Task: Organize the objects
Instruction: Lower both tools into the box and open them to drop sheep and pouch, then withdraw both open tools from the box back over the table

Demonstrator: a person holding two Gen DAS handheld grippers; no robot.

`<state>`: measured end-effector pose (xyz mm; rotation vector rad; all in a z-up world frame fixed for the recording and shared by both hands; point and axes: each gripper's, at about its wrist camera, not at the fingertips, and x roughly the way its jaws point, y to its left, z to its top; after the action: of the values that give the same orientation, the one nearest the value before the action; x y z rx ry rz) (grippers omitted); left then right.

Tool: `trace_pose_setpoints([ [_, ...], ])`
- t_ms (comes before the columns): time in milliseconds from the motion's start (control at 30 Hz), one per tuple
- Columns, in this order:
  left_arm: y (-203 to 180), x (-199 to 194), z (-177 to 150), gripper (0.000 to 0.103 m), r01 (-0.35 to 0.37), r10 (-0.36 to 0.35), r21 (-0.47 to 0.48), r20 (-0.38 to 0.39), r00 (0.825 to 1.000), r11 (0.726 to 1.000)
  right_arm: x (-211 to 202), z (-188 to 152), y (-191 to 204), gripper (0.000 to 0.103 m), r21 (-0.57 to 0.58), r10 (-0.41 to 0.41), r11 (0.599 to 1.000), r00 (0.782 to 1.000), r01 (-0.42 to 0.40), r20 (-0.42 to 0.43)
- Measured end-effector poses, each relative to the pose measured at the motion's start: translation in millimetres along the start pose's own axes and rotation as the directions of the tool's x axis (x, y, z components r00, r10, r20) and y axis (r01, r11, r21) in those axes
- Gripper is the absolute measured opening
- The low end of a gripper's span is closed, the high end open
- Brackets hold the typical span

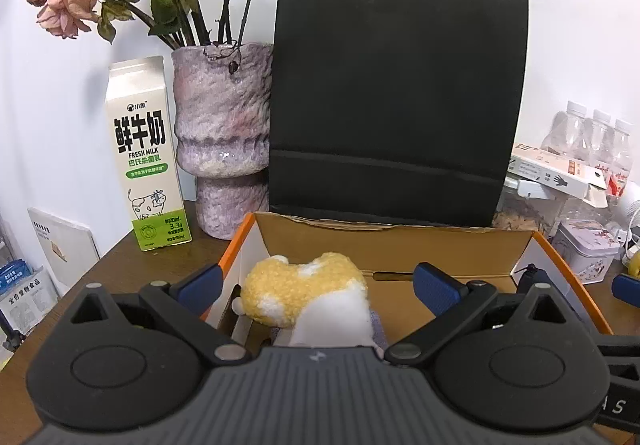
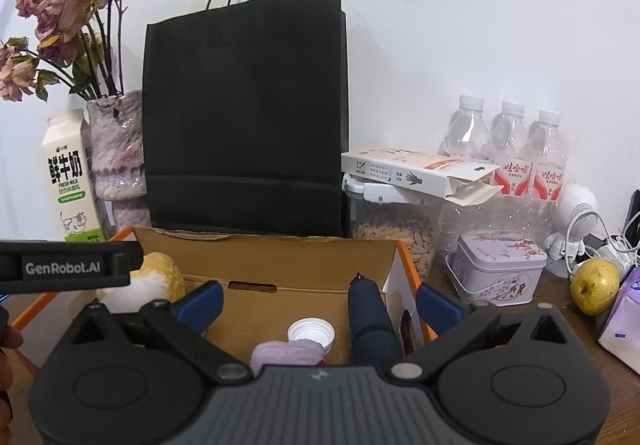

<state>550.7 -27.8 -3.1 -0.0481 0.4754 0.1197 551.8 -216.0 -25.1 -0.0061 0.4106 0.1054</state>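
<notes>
Both grippers hover over box [image 1: 400,245]; left gripper [image 1: 318,287] jaws spread, plush [image 1: 296,293] between them untouched, lying in box left side; right gripper [image 2: 320,303] jaws spread wide, empty; cap [image 2: 311,332] and dark roll [image 2: 370,319] inside box.

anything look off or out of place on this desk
Two things stand out. The flat white carton lies askew on top of the grain jar, its end flap hanging open. The flowers in the vase are wilted and drooping. Nothing looks spilled.
</notes>
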Motion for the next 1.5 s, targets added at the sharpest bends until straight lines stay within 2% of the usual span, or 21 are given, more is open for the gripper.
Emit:
trace_pose_setpoints([
  [500, 9, -47, -10, 0.103, 0.035, -0.035, -0.02, 0.013, 0.999, 0.999, -47, -6, 9, 0.103, -0.008, -0.005, 1.0, 0.999, 0.005, 0.033],
  [900, 40, -109, -30, 0.103, 0.037, -0.036, -0.034, 0.029, 0.999, 0.999, -105, -21, 31, 0.103, -0.008, 0.026, 1.0, 0.999, -0.025, 0.046],
  [1233, 70, -161, -48, 0.103, 0.022, -0.021, -0.028, 0.035, 0.999, 0.999, -150, -42, 63, 0.103, -0.029, 0.081, 0.996, 0.996, -0.08, 0.027],
  [1500, 97, -197, -74, 0.103, 0.013, -0.013, -0.007, 0.027, 1.0, 1.0, -179, -63, 90, 0.103, -0.046, 0.115, 0.992, 0.993, -0.115, 0.0],
])
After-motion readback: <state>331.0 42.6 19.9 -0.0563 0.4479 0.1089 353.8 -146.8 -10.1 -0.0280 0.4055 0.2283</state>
